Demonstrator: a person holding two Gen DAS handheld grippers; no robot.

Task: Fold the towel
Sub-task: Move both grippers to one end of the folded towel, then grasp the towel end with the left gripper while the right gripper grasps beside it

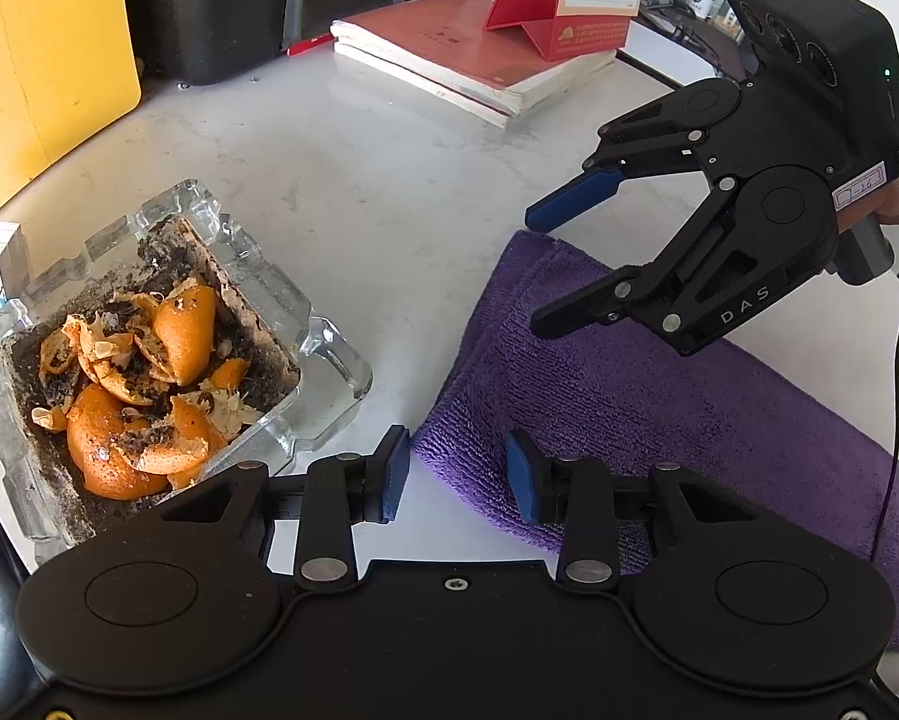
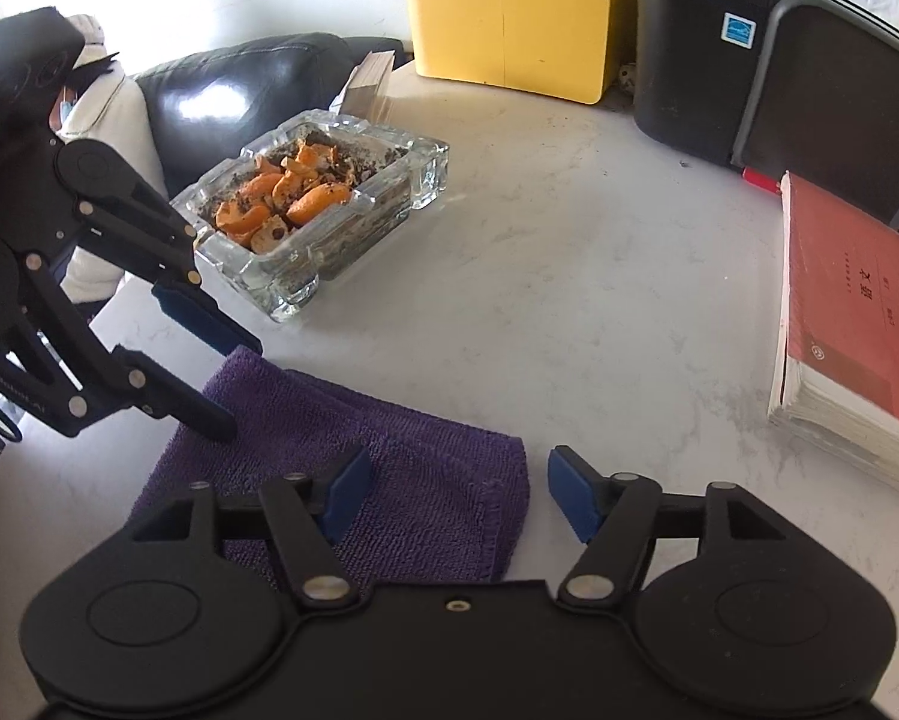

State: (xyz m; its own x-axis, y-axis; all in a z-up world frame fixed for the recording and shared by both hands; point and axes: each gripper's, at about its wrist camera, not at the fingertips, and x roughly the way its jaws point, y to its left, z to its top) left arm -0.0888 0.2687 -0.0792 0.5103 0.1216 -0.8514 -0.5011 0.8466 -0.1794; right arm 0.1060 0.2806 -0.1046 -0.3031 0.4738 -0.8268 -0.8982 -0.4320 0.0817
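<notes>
The purple towel (image 1: 659,396) lies folded on the white table (image 1: 359,192), right of the glass ashtray (image 1: 149,348). Left gripper (image 1: 456,476) straddles its left edge, right gripper (image 2: 458,495) its right edge; both released, gripping nothing.

The left hand-held gripper (image 1: 456,477) points steeply downward, its blue pads (image 1: 396,474) set a moderate gap apart, and nothing is pressed between them. The right hand-held gripper (image 2: 458,495) is tilted down likewise, with its jaws spread wider and its blue pads (image 2: 575,498) gripping nothing. Seen from the left wrist, the right hand-held gripper hangs at the far right with one finger above the other, both fingers pointing left and downward.
</notes>
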